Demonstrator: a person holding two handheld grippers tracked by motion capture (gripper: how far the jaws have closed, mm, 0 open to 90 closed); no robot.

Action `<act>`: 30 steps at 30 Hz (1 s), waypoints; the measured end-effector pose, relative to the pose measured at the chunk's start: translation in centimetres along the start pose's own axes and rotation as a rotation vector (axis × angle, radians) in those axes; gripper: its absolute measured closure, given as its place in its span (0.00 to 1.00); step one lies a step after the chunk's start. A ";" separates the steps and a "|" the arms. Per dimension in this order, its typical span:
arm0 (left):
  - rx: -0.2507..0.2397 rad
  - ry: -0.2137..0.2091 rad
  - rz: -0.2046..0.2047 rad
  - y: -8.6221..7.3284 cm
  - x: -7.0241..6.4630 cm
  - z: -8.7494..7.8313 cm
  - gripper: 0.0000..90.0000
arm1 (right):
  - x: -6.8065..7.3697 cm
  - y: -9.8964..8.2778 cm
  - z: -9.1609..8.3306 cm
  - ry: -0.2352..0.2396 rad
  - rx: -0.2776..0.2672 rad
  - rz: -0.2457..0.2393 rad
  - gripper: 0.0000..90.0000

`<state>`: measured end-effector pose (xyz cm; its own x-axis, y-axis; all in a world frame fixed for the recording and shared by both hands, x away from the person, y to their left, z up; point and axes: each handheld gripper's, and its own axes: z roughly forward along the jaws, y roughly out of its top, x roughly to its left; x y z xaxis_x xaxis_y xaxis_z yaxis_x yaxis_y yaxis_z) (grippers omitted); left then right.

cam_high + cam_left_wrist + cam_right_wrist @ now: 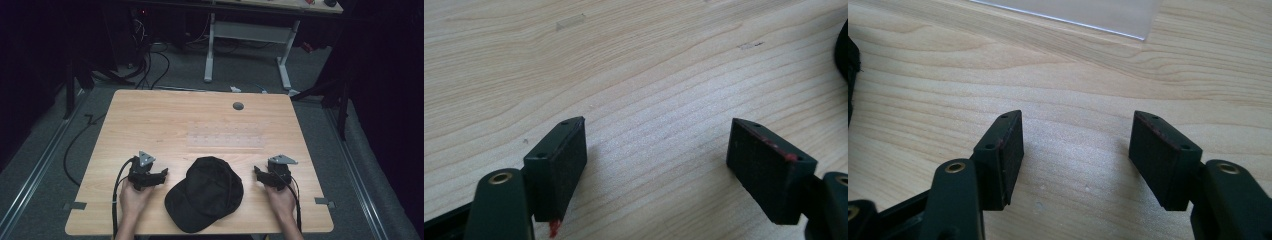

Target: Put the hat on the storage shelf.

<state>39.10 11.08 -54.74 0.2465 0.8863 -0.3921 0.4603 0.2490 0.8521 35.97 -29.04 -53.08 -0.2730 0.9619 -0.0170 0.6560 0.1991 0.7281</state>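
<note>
A black baseball cap (206,192) lies on the wooden table (150,120) near its front edge, brim toward the front left. My left gripper (162,175) rests on the table just left of the cap, held by a hand, its jaws pointing at the cap. In the left gripper view its jaws (656,160) stand open over bare wood, and the cap's edge (843,50) shows at the right border. My right gripper (257,172) sits right of the cap. In the right gripper view its jaws (1077,150) are open with nothing between them, the cap (851,65) at the far left.
A clear plastic sheet (225,137) lies flat on the table behind the cap; its corner (1098,15) shows ahead of the right jaws. A round grey cable hole (238,106) sits near the table's back edge. A white desk frame (247,45) and cables stand on the floor beyond.
</note>
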 end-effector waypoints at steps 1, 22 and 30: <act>0.000 0.002 0.000 0.0 0.0 0.0 0.27 | 0.0 0.0 0.0 0.000 0.000 0.000 0.43; -0.007 0.012 -0.009 0.0 -0.1 0.0 0.27 | 0.0 0.0 0.0 0.000 0.000 -0.001 0.43; -0.006 0.013 -0.008 0.0 0.0 -0.1 0.27 | 0.0 0.0 0.0 0.008 0.001 -0.004 0.42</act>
<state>39.02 11.05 -54.72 0.2313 0.8892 -0.3947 0.4569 0.2589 0.8510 36.03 -29.06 -53.07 -0.2812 0.9595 -0.0150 0.6551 0.2034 0.7276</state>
